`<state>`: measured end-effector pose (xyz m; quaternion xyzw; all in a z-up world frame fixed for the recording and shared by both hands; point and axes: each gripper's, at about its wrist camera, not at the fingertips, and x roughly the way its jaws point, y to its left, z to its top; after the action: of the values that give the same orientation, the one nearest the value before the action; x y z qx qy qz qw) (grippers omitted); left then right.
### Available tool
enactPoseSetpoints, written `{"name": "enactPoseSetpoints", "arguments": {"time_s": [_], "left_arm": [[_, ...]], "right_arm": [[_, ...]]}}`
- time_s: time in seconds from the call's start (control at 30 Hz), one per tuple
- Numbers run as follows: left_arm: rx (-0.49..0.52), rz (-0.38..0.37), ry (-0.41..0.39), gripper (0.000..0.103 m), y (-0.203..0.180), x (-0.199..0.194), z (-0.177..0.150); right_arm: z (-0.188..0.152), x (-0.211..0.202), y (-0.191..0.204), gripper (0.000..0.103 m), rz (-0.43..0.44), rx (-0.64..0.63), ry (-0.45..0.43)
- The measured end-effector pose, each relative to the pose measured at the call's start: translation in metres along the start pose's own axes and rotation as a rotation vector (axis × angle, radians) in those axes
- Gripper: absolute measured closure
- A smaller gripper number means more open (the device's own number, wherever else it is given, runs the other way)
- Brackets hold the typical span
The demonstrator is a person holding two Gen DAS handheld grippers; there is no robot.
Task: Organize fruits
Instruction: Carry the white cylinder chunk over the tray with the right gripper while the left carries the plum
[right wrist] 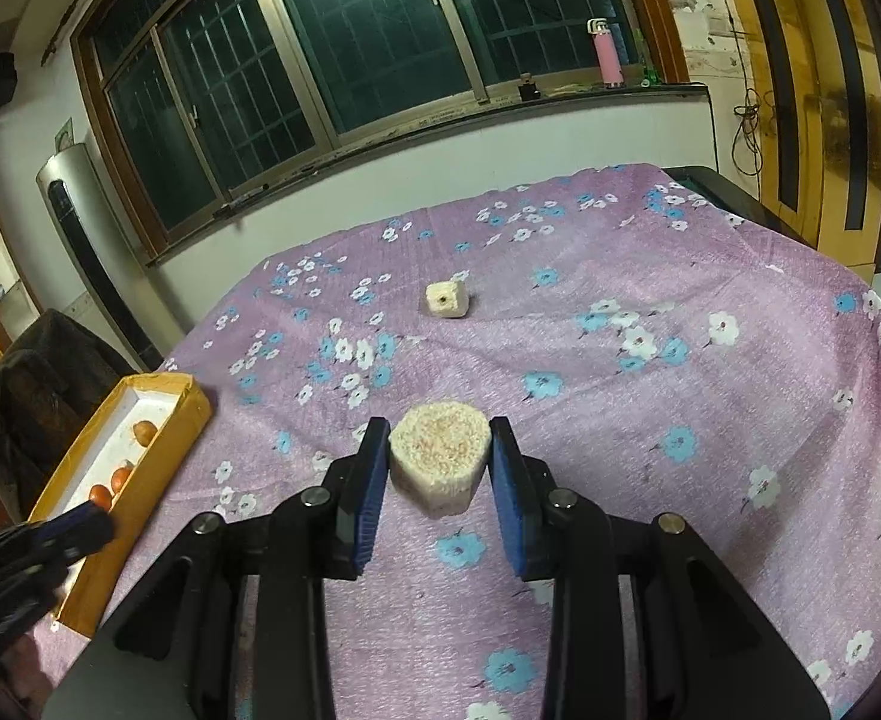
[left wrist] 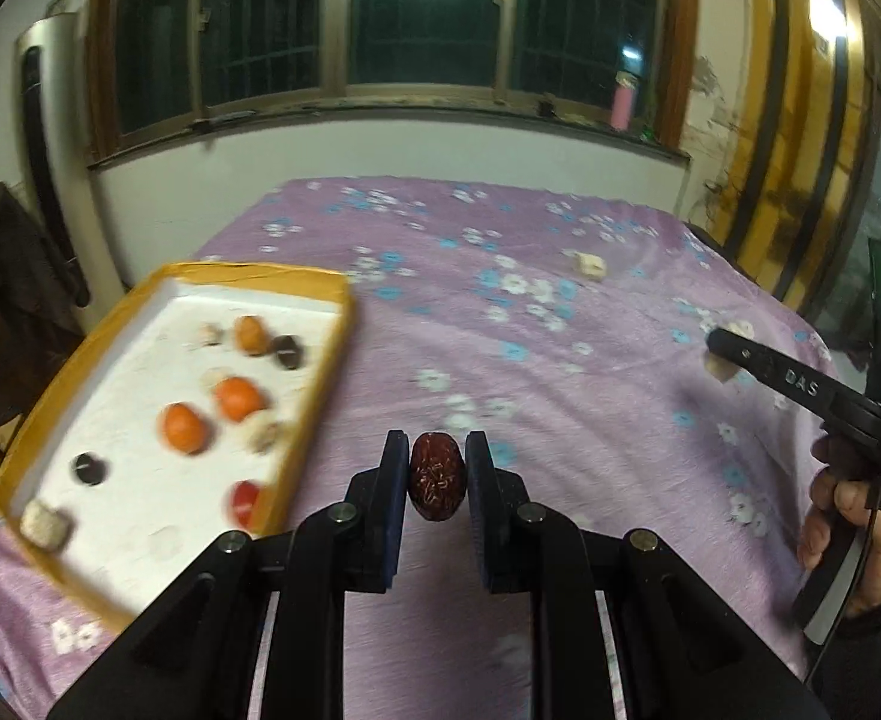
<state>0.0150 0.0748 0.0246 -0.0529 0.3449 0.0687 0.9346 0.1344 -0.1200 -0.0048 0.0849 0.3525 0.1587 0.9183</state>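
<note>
Clamped between the pads of our left gripper sits a dark red date, lifted clear of the purple flowered cloth and just right of the tray. Our right gripper is closed on a pale crumbly chunk — some dried fruit piece, we judge — held well to the right of the tray and above the cloth.

We read this as the carrying step: both pieces are picked up and neither is yet in the tray. That tray already holds oranges, dark pieces and other pale chunks on its white floor. One more pale chunk lies on the cloth, far beyond the tray toward the window.

Next, we think, the date must travel over the tray's yellow rim and come low above a bare patch of the floor before the pads part — otherwise it may bounce or roll into the oranges. The right load can follow.
</note>
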Motion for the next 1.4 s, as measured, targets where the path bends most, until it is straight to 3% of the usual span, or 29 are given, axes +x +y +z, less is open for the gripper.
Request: {"name": "enactPoseSetpoints", "arguments": {"time_s": [0.27,0.53,1.0,1.4], "left_arm": [[-0.132,0.120,-0.016,0.086,0.078,-0.012,-0.013],[-0.219,0.163,-0.008,0.086,0.126,-0.010,-0.022],[-0.247,0.207,0.021,0.086,0.153,0.002,-0.021],[-0.268,0.231,0.058,0.086,0.173,0.022,-0.012]], "right_arm": [[-0.012,-0.011,0.061,0.068,0.067,-0.079,0.037],[-0.023,-0.011,0.145,0.068,0.178,-0.193,0.059],[-0.041,0.022,0.255,0.068,0.278,-0.336,0.118],[-0.030,0.082,0.287,0.068,0.257,-0.382,0.177]]}}
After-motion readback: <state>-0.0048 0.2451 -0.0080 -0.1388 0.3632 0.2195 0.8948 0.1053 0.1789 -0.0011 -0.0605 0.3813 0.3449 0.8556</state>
